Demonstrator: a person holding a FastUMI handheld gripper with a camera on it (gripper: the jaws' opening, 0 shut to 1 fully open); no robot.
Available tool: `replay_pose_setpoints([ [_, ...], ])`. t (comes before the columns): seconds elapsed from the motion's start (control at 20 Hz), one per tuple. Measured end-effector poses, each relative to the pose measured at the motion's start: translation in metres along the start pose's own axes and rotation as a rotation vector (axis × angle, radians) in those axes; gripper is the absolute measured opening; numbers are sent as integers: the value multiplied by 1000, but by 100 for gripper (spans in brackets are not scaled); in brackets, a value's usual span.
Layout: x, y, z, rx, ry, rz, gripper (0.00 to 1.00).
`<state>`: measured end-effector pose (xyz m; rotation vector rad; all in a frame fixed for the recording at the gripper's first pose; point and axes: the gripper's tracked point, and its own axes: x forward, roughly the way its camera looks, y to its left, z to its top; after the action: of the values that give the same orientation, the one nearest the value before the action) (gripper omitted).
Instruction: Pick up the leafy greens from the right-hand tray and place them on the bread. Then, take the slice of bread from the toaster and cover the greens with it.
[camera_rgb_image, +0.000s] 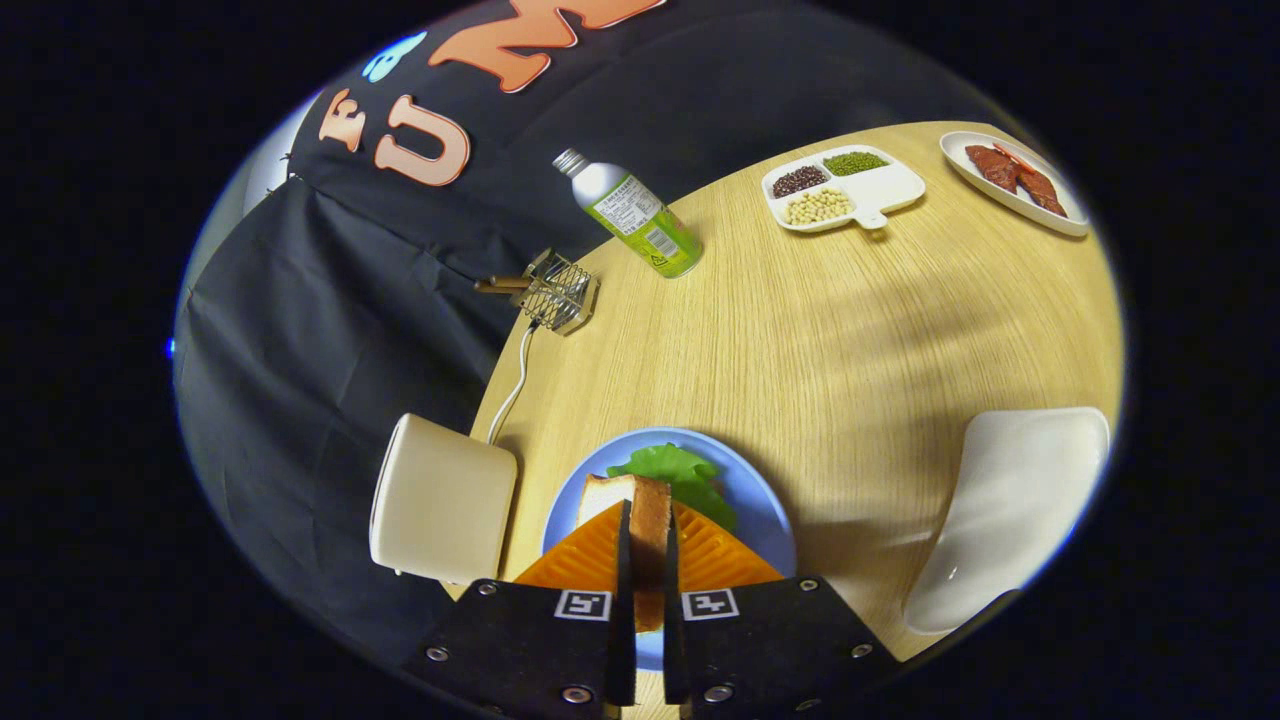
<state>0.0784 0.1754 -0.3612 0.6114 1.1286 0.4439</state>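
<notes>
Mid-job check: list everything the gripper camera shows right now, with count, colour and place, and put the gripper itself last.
table: one, light wood, under everything
blue plate: one, blue, just ahead of the fingers
leafy greens: one bunch, green, on the blue plate beyond the held slice
bread slice: one, tan with brown crust, on edge between the fingers above the plate
toaster: one, cream, beside the plate at the table edge, white cord running off
empty tray: one, white, on the plate's other side
bottle: one, silver with green label, far side
wire rack: one, metal, near the bottle
divided tray: one, white, holding dark, green and pale beans
meat dish: one, white, red strips, far corner
gripper: one, shut on the bread slice
</notes>
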Motion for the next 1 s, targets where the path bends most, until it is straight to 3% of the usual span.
replay_pose_setpoints([
  [0.1,-1,-7,0,-53,-22,-35,15],
  [0.25,-11,-5,16,-153,-115,-60,35],
  [0.35,-32,3,35,-220,-216,-78,52],
  [0.55,-108,34,79,-321,-476,-113,75],
  [0.8,-217,57,114,-449,-780,-226,89],
  [1.0,-284,88,110,-499,-928,-214,94],
])
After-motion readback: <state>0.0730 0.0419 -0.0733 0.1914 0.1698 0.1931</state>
